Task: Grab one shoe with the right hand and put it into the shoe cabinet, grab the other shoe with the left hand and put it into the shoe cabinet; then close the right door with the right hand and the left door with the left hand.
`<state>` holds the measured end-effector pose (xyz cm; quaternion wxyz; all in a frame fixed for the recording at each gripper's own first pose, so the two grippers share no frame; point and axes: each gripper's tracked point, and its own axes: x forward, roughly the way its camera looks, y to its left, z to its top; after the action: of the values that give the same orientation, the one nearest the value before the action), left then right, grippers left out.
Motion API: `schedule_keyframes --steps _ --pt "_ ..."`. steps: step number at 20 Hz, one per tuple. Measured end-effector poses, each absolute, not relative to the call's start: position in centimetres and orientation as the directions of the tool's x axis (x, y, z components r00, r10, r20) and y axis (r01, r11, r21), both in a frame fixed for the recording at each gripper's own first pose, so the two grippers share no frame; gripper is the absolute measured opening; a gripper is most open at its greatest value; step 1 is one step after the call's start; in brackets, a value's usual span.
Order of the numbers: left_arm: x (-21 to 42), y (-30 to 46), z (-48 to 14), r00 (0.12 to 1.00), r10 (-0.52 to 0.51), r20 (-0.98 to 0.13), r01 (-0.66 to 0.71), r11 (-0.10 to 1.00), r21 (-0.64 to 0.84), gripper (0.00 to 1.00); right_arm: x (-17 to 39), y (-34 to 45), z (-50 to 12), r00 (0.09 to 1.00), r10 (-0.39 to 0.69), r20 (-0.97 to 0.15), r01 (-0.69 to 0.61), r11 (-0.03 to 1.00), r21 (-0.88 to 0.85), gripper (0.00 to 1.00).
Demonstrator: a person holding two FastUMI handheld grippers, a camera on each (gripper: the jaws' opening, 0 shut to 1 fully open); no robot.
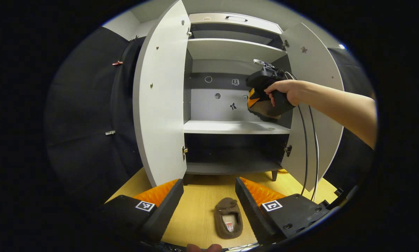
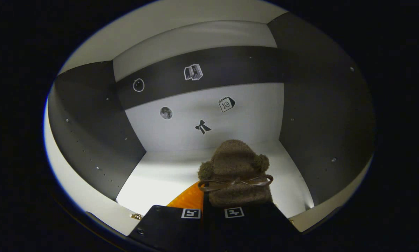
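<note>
A brown fuzzy shoe (image 1: 228, 218) lies on the wooden floor (image 1: 199, 206) in front of the shoe cabinet (image 1: 230, 127), low between the spread fingers of my open left gripper (image 1: 209, 199), which touch nothing. A hand holds my right gripper (image 1: 256, 101) inside the cabinet's middle compartment, at its right side. In the right gripper view, my right gripper (image 2: 213, 210) is shut on the other brown shoe (image 2: 235, 168), which has a bow and pompoms. That shoe points toward the back wall, just above the white shelf (image 2: 160, 178). I cannot tell if it touches the shelf.
Both cabinet doors stand wide open, the left door (image 1: 160, 105) and the right door (image 1: 314, 70). Stickers dot the grey back wall (image 2: 202, 115). There is an upper shelf (image 1: 230, 49) and a dark bottom compartment (image 1: 234, 154). Cables (image 1: 309, 150) hang from the right gripper.
</note>
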<state>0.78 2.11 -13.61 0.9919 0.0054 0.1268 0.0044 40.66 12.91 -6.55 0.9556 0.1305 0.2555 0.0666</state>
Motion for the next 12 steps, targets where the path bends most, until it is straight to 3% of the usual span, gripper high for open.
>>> schedule_keyframes --steps 10,12 --pt "0.3 1.6 -15.3 0.95 0.054 -0.308 -0.061 0.998 -0.013 0.95 46.5 13.1 -12.3 0.836 0.148 -0.528 -0.005 0.965 0.263 0.1" --pt "0.5 1.4 -15.2 0.951 0.058 -0.302 -0.063 0.998 -0.007 0.95 46.6 13.2 -12.3 0.84 0.132 -0.527 0.005 0.968 0.25 0.17"
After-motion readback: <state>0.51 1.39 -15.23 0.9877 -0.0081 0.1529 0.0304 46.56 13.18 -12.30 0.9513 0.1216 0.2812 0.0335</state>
